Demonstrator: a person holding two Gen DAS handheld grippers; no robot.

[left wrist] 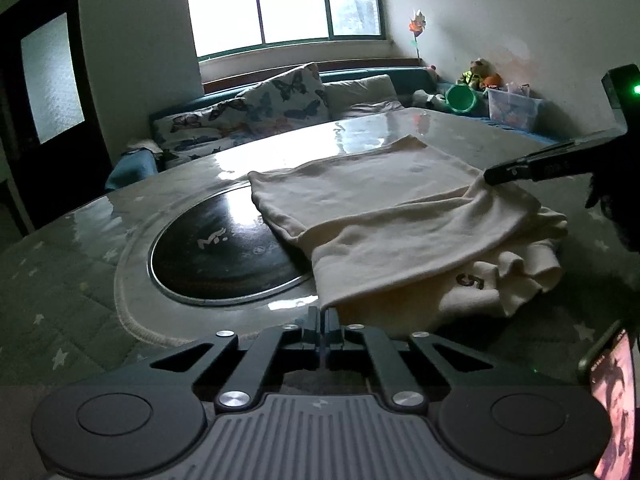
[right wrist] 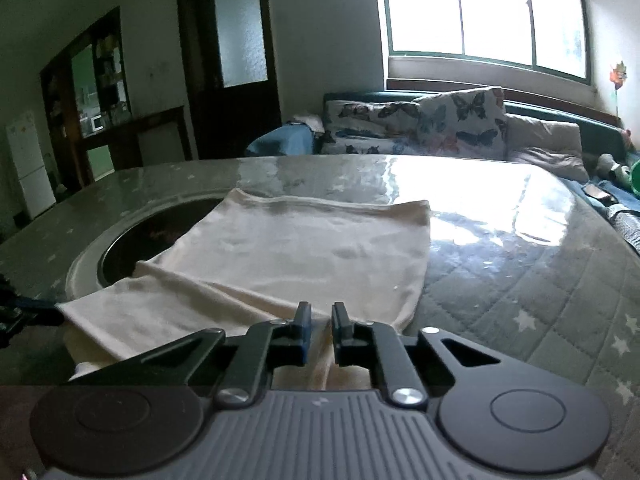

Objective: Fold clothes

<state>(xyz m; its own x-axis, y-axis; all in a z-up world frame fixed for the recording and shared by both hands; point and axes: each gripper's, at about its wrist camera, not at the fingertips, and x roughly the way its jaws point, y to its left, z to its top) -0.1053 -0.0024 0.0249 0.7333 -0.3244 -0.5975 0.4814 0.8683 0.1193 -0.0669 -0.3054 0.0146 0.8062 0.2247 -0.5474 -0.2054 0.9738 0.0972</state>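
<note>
A cream garment (left wrist: 384,216) lies partly folded on the round table, its far part flat and its near part lifted. My left gripper (left wrist: 323,314) is shut on the garment's near corner and holds it up. In the left wrist view my right gripper (left wrist: 490,174) comes in from the right and pinches a raised fold of the cloth. In the right wrist view the garment (right wrist: 288,252) spreads ahead, and my right gripper (right wrist: 321,312) has its fingers close together with cream cloth between them. The left gripper's tip (right wrist: 36,314) shows at the left edge, holding the cloth's corner.
The table (left wrist: 80,280) has a glossy star-print cover and a black round hotplate (left wrist: 224,252) at its centre, partly under the garment. A sofa with butterfly cushions (left wrist: 280,100) stands behind. A phone (left wrist: 616,400) shows at the lower right.
</note>
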